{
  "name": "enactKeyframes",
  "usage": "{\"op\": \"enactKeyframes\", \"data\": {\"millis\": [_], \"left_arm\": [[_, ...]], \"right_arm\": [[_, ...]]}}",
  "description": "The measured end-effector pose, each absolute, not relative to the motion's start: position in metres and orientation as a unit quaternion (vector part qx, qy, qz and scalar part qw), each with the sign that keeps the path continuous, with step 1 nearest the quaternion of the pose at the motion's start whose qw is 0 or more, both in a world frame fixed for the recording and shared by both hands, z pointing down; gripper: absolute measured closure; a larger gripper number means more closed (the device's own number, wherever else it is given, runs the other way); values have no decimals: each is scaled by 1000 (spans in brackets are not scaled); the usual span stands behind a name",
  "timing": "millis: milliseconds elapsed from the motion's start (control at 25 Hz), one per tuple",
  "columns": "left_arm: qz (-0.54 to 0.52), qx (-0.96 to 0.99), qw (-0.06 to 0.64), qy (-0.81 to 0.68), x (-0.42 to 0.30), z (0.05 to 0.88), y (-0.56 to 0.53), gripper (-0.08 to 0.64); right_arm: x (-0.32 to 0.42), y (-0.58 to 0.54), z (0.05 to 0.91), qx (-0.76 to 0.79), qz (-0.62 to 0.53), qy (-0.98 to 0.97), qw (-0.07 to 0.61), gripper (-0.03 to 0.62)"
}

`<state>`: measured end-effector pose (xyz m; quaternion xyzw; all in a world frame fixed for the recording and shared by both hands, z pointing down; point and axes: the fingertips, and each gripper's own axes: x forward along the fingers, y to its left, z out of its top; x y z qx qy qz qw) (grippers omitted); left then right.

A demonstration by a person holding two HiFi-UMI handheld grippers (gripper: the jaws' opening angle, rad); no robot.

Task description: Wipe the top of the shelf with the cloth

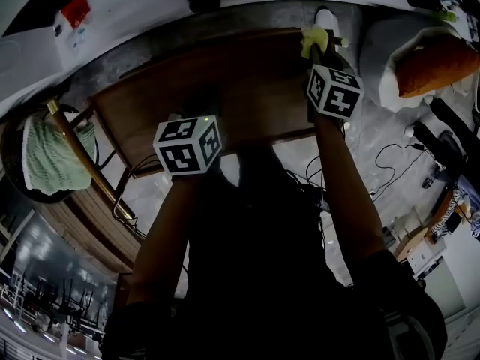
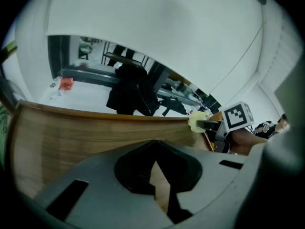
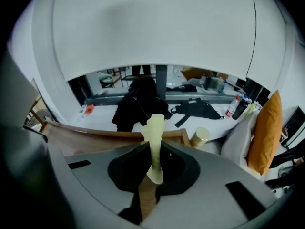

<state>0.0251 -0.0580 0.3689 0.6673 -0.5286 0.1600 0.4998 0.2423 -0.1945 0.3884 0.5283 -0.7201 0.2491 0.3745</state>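
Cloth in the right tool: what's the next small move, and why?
Probably drag the cloth leftward across the shelf top: the right tool pinches it at the far right corner, and most of the top lies to its left.

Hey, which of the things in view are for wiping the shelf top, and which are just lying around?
For the job: cloth, clamped in the right hand-held gripper; wooden shelf top.
Lying about: orange cushion; green towel; black clothing; bottle.
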Motion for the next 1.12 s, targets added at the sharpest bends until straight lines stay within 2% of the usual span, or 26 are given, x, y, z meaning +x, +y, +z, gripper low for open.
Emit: {"op": "enactKeyframes", "data": {"millis": [240, 440, 600, 800, 1120], "left_arm": [[109, 619, 501, -595, -69, 362, -19, 549], [93, 581, 486, -646, -142, 345, 8, 549], [93, 565, 471, -671, -180, 324, 19, 549], [62, 558, 476, -678, -210, 299, 27, 549], [49, 561, 480, -673, -234, 289, 42, 549]], "right_arm": [[102, -142, 369, 444, 229, -809, 310, 551], [-38, -83, 368, 342, 249, -860, 286, 551], [-120, -48, 374, 277, 259, -884, 274, 551], [-190, -18, 384, 208, 277, -902, 256, 551], [-247, 26, 396, 134, 317, -903, 257, 551]]}}
